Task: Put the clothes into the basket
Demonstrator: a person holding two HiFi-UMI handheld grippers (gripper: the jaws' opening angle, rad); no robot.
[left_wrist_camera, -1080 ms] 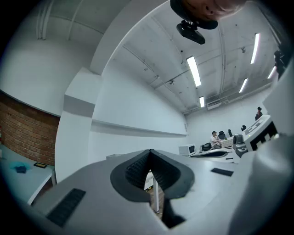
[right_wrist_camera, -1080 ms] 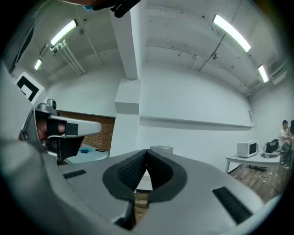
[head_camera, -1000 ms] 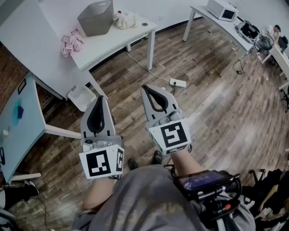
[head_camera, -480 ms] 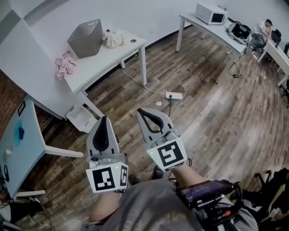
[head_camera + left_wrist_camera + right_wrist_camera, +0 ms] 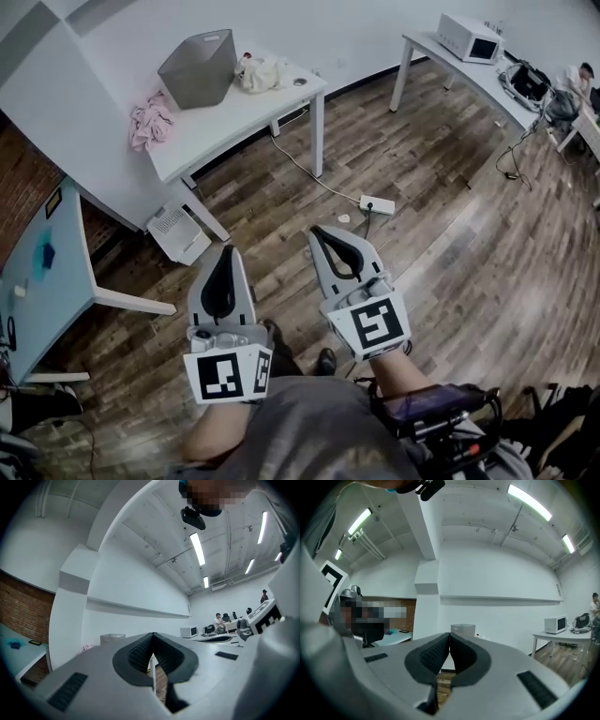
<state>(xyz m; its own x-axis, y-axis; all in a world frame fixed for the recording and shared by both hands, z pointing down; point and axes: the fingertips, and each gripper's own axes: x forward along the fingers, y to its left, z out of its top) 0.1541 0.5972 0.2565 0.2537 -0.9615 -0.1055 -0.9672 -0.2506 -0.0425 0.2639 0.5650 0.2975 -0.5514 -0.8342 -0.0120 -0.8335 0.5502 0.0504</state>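
Closest to the head camera, the person's grey-clad torso fills the bottom edge, with a dark shoe [image 5: 325, 359] showing on the wooden floor [image 5: 450, 244] just below it. Both forearms reach forward, each carrying a gripper with its marker cube.

The left gripper [image 5: 224, 249] has its jaws pressed together, and nothing sits between the ribbed dark pads. The right gripper [image 5: 320, 232] is likewise closed and empty, its pads meeting at the tips. The two are held side by side above bare floor and point towards the white table [image 5: 253, 108].

Past the right gripper, a white power strip [image 5: 377, 204] lies on the floor with its cable running under the table. A white perforated box [image 5: 178, 232] leans by the table's near leg, and a pale blue table [image 5: 37, 272] stands at the left edge.

On the white table, well apart from both grippers, a pink garment [image 5: 150, 120] lies crumpled to the left of the grey basket [image 5: 199, 67]. A cream garment [image 5: 262, 71] lies just to its right. Neither is inside the basket.

Farther off, a microwave [image 5: 472, 37] sits on another white table by the wall.
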